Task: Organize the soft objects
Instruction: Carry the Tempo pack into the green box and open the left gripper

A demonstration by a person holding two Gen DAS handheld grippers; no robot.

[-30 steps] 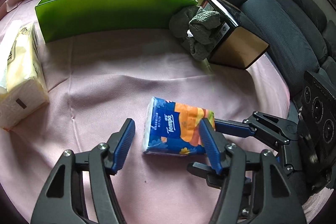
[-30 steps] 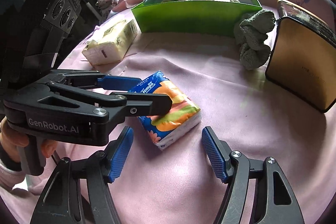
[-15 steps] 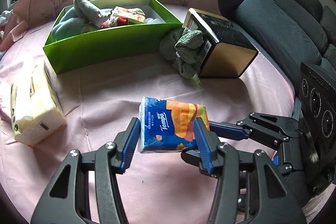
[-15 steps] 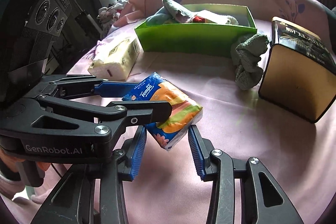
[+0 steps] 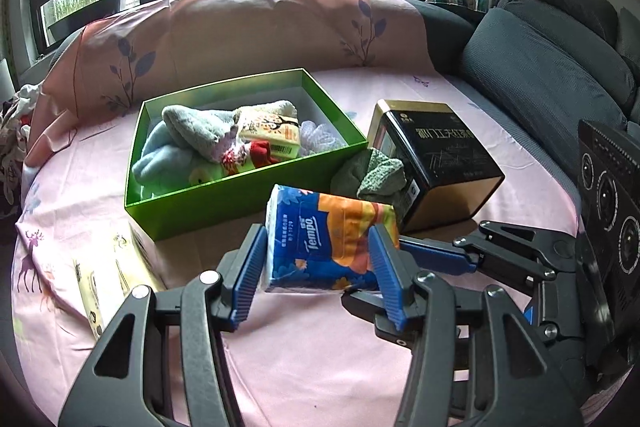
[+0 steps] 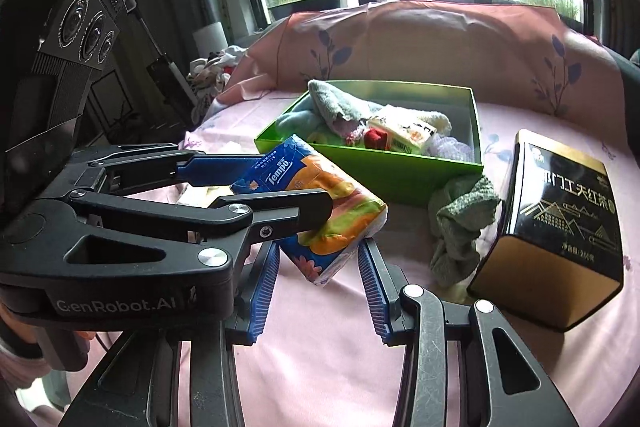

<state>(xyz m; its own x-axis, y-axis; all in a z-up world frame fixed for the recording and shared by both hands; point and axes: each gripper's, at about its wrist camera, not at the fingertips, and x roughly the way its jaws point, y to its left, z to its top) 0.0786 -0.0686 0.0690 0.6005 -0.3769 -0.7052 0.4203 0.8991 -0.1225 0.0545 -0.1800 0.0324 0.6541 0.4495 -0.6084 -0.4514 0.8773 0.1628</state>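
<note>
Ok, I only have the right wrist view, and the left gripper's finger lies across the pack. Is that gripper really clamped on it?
Observer: Yes. In the left wrist view the left gripper has a blue pad pressed on each of two opposite sides of the pack, which hangs clear of the sheet.
Operator: And the pale thing half hidden behind that gripper?
Observer: A yellow pack of tissues, lying on the sheet near the front corner of the green box.
</note>
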